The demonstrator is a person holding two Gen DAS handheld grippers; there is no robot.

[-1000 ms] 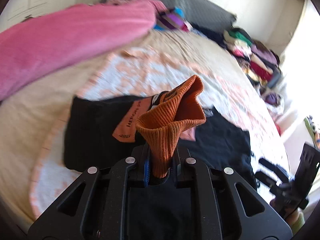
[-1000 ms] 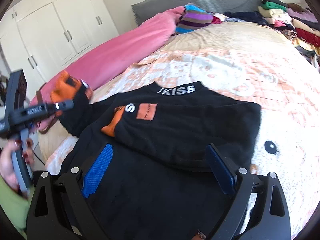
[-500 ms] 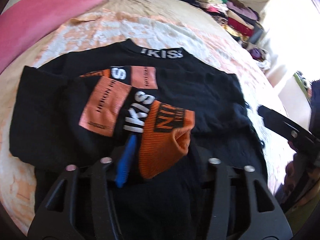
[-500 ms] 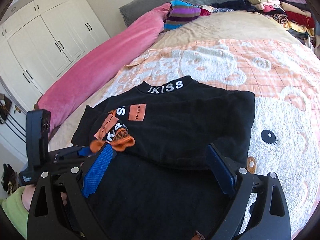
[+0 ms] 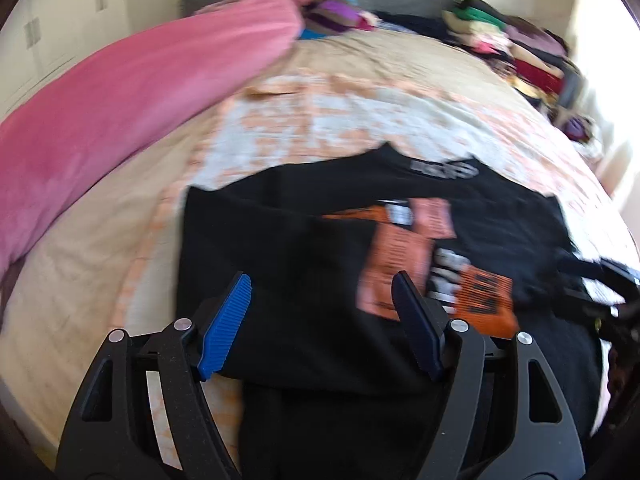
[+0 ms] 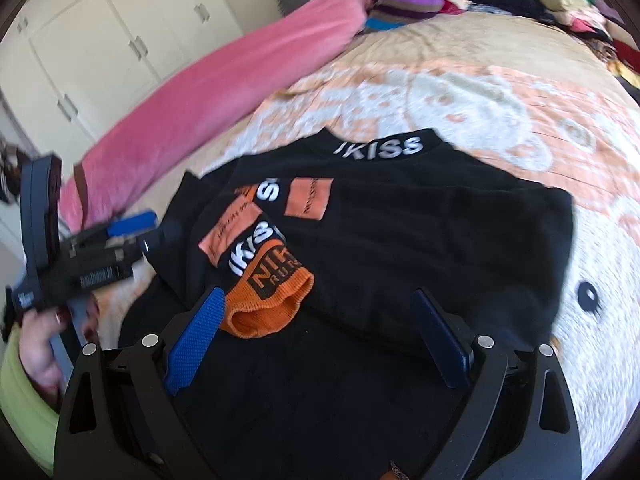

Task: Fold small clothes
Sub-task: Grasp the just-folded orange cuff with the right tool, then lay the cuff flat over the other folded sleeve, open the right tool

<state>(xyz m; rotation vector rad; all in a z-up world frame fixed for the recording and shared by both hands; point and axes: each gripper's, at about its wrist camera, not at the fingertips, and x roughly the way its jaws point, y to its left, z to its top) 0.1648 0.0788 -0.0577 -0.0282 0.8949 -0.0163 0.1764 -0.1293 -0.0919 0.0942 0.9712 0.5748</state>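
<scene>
A black sweater (image 6: pixel 420 232) with "IKISS" on its collar lies flat on the bed, and shows in the left wrist view (image 5: pixel 300 248) too. Its sleeve is folded across the chest and ends in an orange cuff (image 6: pixel 272 300) (image 5: pixel 484 296). My left gripper (image 5: pixel 320 280) hovers over the sweater's left side. Its jaws are opening and hold nothing. The right wrist view shows the left gripper (image 6: pixel 132 232) off the sweater's left edge, in a person's hand. My right gripper (image 6: pixel 318 294) stands open above the lower part of the sweater, with the cuff beside its left finger.
A pink blanket (image 6: pixel 240 92) runs along the bed's left side. Folded clothes (image 5: pixel 520 48) are stacked at the far right, and a striped garment (image 6: pixel 408 4) lies by the grey headboard. The bear-patterned bedspread (image 6: pixel 480 96) lies beyond the collar. White wardrobe doors (image 6: pixel 100 40) stand at left.
The left gripper laid the sleeve across the chest, let go of the orange cuff, opened and drew away to the left. The right gripper stayed open and shifted a little.
</scene>
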